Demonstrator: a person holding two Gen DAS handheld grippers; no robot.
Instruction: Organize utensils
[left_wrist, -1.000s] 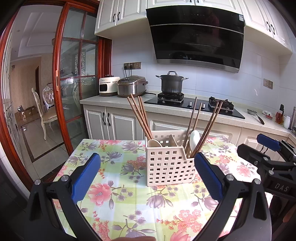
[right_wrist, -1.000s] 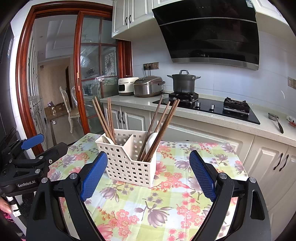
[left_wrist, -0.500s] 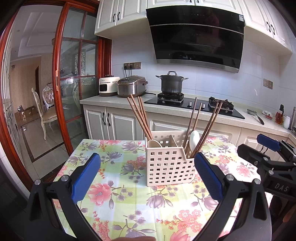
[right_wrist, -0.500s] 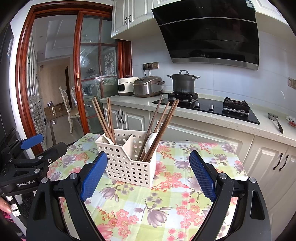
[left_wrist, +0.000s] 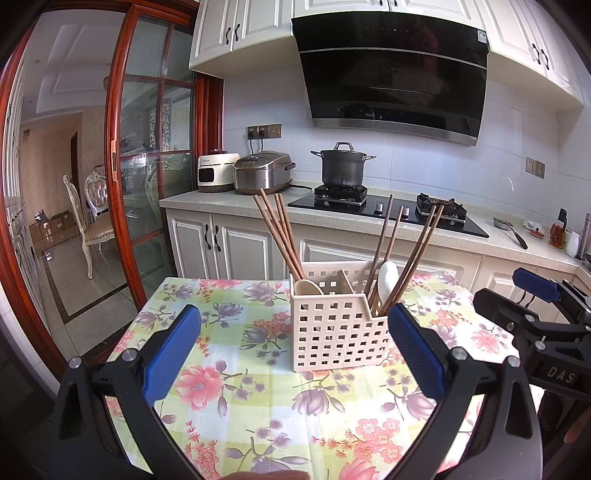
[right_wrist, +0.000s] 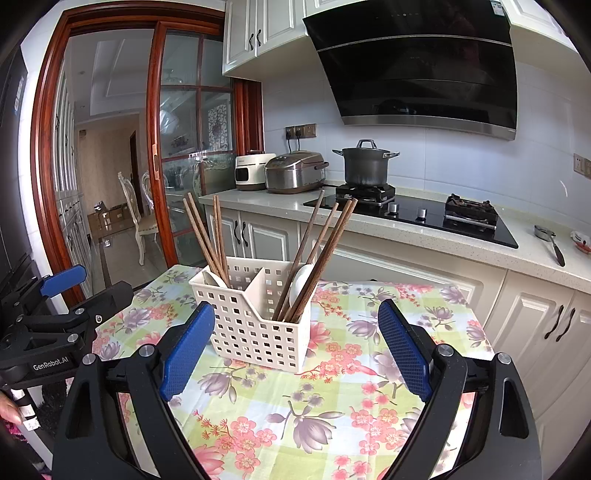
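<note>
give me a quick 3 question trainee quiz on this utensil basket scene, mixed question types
1. True or false: the left hand-held gripper is shut on a chopstick.
2. Multiple choice: the white spoon stands in the basket compartment that is A) the one with three chopsticks, B) the one with four chopsticks, C) neither, it lies on the tablecloth.
3. Fill in: the right hand-held gripper is ____ and holds nothing.

Key: 1 false, both hand-held grippers are open and short of the basket; 2 B; 3 open.
</note>
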